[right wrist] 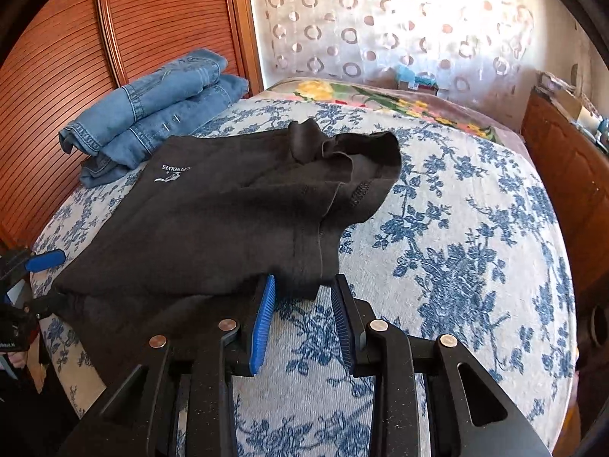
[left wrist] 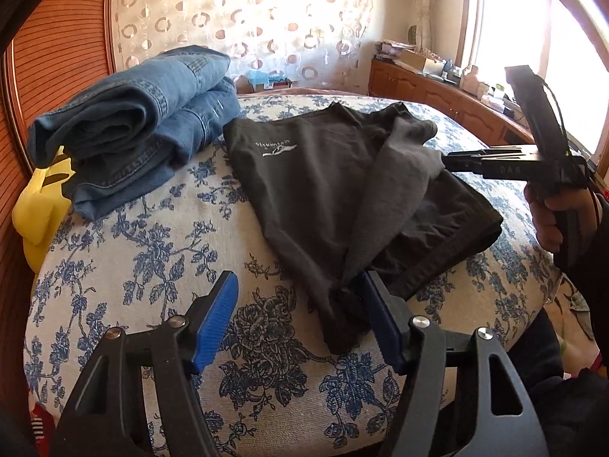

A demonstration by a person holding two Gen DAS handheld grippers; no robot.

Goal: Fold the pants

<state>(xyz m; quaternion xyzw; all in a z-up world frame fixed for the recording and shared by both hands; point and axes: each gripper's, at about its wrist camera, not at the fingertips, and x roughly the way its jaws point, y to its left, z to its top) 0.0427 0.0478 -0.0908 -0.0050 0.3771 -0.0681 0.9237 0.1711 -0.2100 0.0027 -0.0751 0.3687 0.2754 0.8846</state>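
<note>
Left wrist view: the dark pants (left wrist: 323, 190) are seen lying on the bed (left wrist: 133, 247) with its blue floral cover, partly folded, a grey inner layer turned up across the middle toward 2 o'clock. The left hand-held gripper (left wrist: 300, 323) is held released, jaws spread; a bunched corner of the pants rests against its right finger at about 1 o'clock of the gap, but no pad is pressed on it. The right hand-held gripper (left wrist: 453, 162) is seen at 3 o'clock, its tips at the raised grey fold; whether cloth is pinched there cannot be told from this side. In the right wrist view its jaws (right wrist: 302, 316) are narrowed but apart, and the near edge of the pants (right wrist: 228, 221) is seen just beyond the fingertips at 12 o'clock, not gripped. Folded jeans (left wrist: 133, 122) are stacked at 10 o'clock, beside the pants.

The step in hand is judged to be the taking up of the near edge for another fold. For the next move, both grippers are to be closed on matching corners, then the edge is to be carried over toward 12 o'clock and laid flat.
</note>
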